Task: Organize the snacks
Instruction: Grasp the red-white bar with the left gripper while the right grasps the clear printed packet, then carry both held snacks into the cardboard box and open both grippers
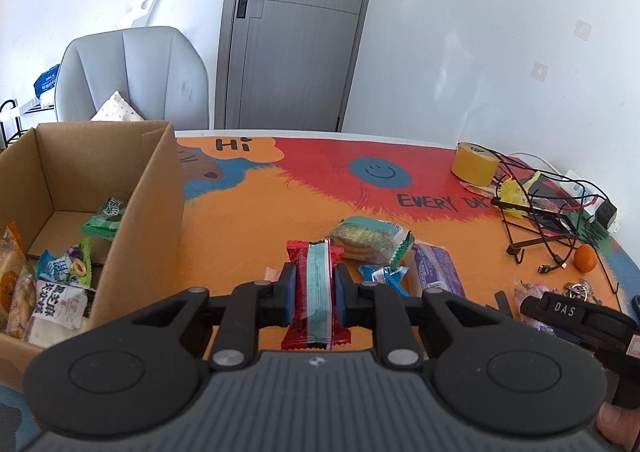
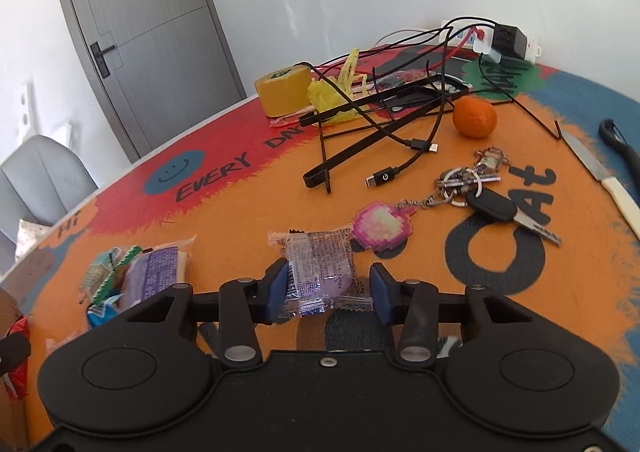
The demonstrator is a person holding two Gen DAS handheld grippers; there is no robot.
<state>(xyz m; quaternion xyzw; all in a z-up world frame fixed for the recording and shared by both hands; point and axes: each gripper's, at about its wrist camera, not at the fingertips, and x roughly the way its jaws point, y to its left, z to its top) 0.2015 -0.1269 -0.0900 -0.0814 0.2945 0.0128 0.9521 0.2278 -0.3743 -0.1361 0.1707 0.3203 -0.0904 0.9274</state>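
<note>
My left gripper [image 1: 316, 292] is shut on a red and light-blue snack packet [image 1: 316, 296], held above the table to the right of an open cardboard box [image 1: 140, 219] with several snack packets inside. More snacks lie beyond it: a biscuit pack [image 1: 366, 240], a small blue packet [image 1: 386, 278] and a purple packet [image 1: 438, 268]. My right gripper [image 2: 328, 288] is open around a clear-wrapped purple snack [image 2: 320, 264] lying on the table; the left pad [image 2: 280, 288] touches it, the right pad [image 2: 380, 292] stands apart. The purple packet [image 2: 154, 272] lies to its left.
The table [image 2: 240, 211] has a colourful printed cover. A yellow tape roll [image 2: 284, 89], black wire stand with cables [image 2: 380, 111], an orange [image 2: 475, 117], keys with a pink charm [image 2: 472, 191], a knife [image 2: 600, 175] and a power strip [image 2: 500, 37] sit on the right side. A grey chair [image 1: 132, 71] stands behind the box.
</note>
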